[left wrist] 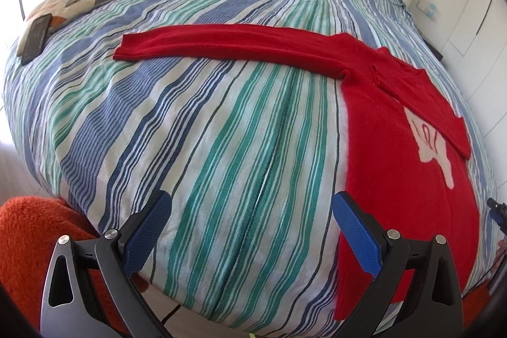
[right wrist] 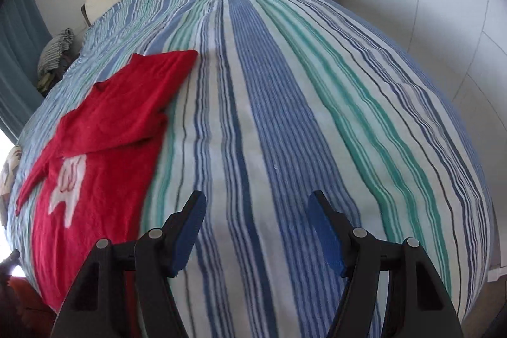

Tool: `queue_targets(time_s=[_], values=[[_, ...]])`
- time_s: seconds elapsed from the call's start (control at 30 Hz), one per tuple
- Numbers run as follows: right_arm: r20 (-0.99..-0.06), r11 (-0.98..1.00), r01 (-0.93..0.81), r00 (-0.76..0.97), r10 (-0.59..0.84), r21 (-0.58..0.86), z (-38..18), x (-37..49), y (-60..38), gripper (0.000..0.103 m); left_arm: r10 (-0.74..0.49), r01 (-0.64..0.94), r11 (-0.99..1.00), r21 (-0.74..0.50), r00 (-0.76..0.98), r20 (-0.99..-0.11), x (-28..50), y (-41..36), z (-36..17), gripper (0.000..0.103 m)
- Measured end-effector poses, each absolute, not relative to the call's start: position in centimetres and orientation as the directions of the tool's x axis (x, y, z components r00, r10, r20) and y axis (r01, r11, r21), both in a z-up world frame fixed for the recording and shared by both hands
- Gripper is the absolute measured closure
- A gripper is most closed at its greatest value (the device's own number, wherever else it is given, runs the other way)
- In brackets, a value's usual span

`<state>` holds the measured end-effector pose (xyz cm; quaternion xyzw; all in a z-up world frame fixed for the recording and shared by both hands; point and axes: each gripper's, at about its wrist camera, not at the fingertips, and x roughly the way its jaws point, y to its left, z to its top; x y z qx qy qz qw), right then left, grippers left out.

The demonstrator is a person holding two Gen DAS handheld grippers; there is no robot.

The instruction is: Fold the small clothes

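Our left claw [left wrist: 252, 208] is wide open and holds nothing. Our right claw [right wrist: 256, 208] is wide open too, and it holds nothing. Both hang over the near end of the bed [left wrist: 221, 132].

The red top [left wrist: 405, 179] lies flat on the bed, between our two claws. It is just to the right of the left claw, and one blue finger [left wrist: 355, 233] sits right at its near hem. From the right claw it lies off to the left, a little apart.

Farther up the top, one sleeve is folded in over the white picture [left wrist: 435, 144]. The other sleeve [left wrist: 215, 45] still sticks out long and straight to the left, across the stripes. We think the left claw is nearer to that sleeve, so it should reach up and fold it in next.
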<state>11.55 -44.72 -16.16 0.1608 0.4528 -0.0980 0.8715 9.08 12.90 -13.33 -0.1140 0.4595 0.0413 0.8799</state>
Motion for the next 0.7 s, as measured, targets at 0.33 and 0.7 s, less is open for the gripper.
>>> queue_targets(time_s=[0.33,0.7], values=[[-0.714,0.905,0.412,0.601,-0.358,-0.108,-15.4,10.8,-42.6,0.015,0.067,-0.162,0.986,-0.026,0.545,-0.836,16.5,14.3,-16.4,0.001],[-0.792,0.886,0.464,0.536,-0.293,-0.014,-20.0,11.5,-44.2,0.000,0.056,-0.149,0.988,-0.040,0.587,-0.808,15.6,14.3,-17.8,0.000]])
